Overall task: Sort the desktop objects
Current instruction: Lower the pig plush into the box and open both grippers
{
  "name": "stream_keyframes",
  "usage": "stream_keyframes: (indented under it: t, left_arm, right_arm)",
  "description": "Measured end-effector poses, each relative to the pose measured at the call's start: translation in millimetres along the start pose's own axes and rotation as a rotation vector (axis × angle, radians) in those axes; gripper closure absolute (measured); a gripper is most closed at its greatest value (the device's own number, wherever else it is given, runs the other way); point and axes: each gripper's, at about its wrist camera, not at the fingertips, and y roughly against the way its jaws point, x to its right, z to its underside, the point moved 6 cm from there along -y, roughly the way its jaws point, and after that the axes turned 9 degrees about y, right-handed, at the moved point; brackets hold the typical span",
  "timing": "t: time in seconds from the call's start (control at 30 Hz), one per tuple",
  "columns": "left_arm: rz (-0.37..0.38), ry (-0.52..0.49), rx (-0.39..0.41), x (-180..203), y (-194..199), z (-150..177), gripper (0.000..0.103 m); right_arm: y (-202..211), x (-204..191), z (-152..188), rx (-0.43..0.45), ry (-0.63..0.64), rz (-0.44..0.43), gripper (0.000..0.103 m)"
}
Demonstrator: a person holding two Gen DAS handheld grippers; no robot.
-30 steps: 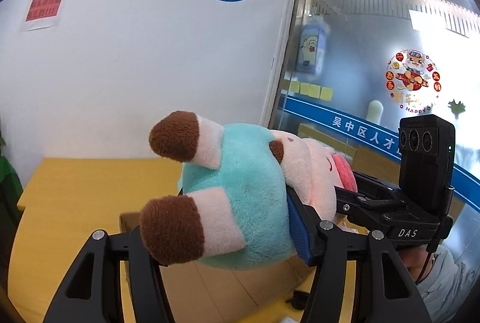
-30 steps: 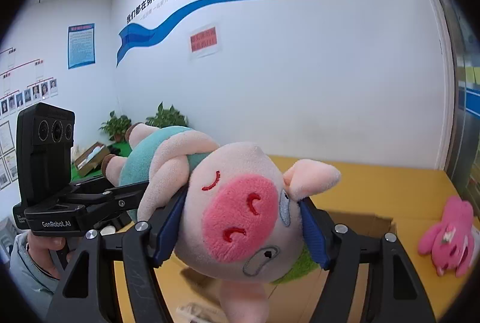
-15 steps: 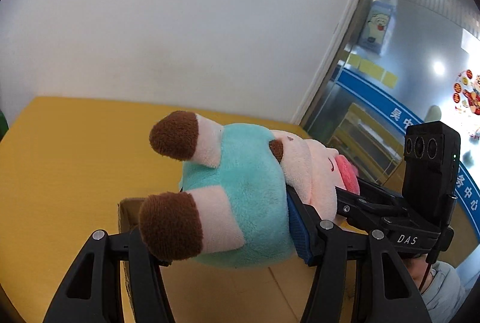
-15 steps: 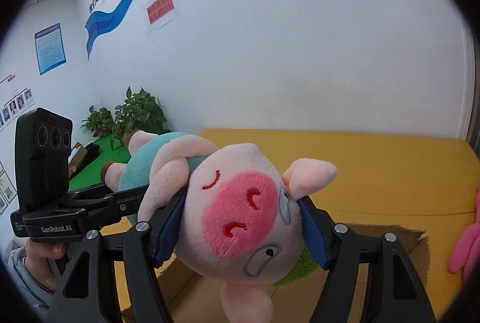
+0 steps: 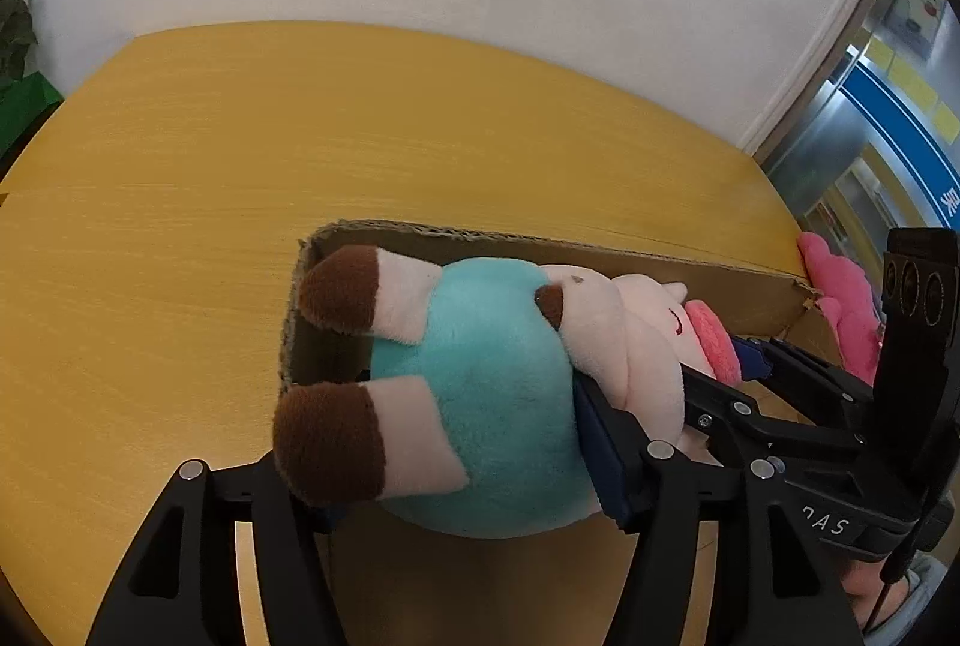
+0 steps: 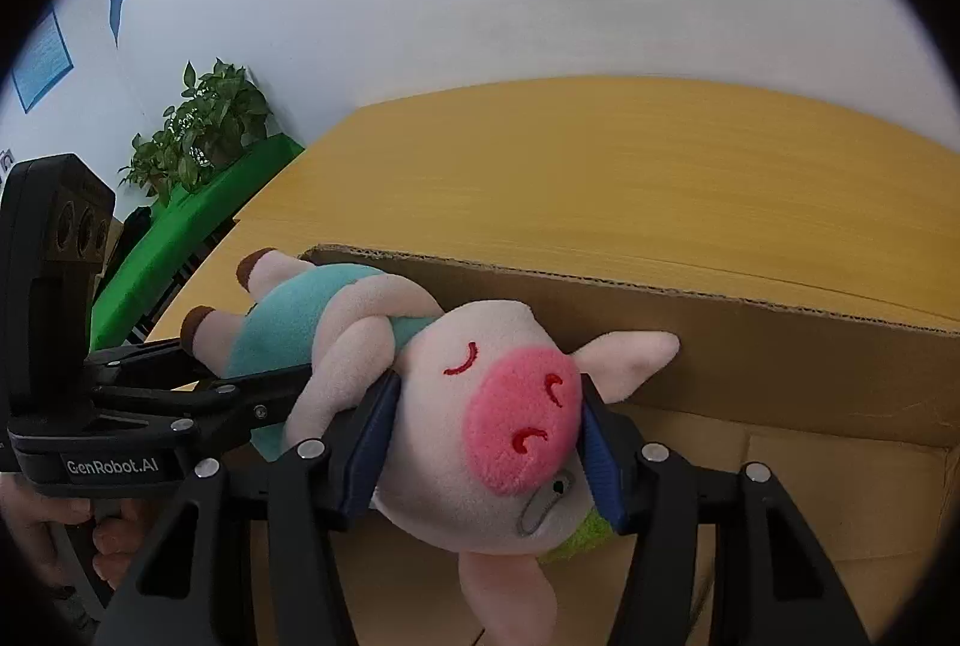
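— Both grippers clamp one plush pig (image 6: 480, 424)?
— Yes: left gripper (image 5: 462, 472) squeezes its teal belly, right gripper (image 6: 480, 460), jaws just narrowing, pinches the head, over the cardboard box (image 6: 780, 370), seemingly not touching.

A: Plush pig (image 6: 480, 436), lying sideways: pink head, closed red-stitched eyes, darker pink snout, teal body, brown-tipped feet.

B: Where against the jaws?

A: Head is squeezed between the right jaws, snout facing that camera, one ear sticking out past the right-hand pad. Teal belly (image 5: 480, 406) sits pinched between the left jaws, both feet jutting out to the left pad's side.

B: Below it?

A: Open cardboard box (image 6: 780, 358), far wall just beyond both jaws. Pink plush (image 5: 840, 298) past its right end.
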Motion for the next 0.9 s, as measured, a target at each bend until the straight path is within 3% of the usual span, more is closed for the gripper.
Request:
stream_keyframes:
  t: [0.1, 0.17, 0.23, 0.33, 0.43, 0.53, 0.6, 0.7, 0.9]
  left_arm:
    - [-0.035, -0.007, 0.046, 0, 13, -3, 0.036]
    - [-0.043, -0.010, 0.123, 5, 33, -9, 0.036]
    - [-0.045, -0.008, 0.184, 10, 57, -14, 0.026]
    - [-0.053, -0.030, 0.239, 16, 93, -17, 0.024]
    - [-0.036, -0.077, 0.311, 22, 138, 1, 0.023]
    - [0.000, -0.115, 0.407, 27, 192, 31, 0.013]
    - [0.014, -0.134, 0.490, 37, 229, 53, 0.000]
    - [0.027, -0.182, 0.593, 58, 269, 99, 0.000]
    - [0.043, -0.239, 0.617, 97, 282, 182, 0.000]
  right_arm:
    - [-3, -7, -13, -0.012, 0.017, 0.017, 0.046]
    - [-2, -11, -13, -0.015, 0.031, 0.032, 0.044]
    - [-5, -12, -23, -0.023, 0.021, 0.041, 0.042]
    - [3, -13, -30, -0.040, 0.001, 0.046, 0.040]
    - [45, -18, -35, 0.014, 0.026, 0.075, 0.038]
    - [107, -25, -30, 0.088, 0.043, 0.126, 0.022]
    - [158, -36, -12, 0.142, 0.068, 0.156, 0.020]
    - [205, -49, 22, 0.164, 0.099, 0.209, 0.017]
    - [270, -62, 120, 0.154, 0.040, 0.364, 0.017]
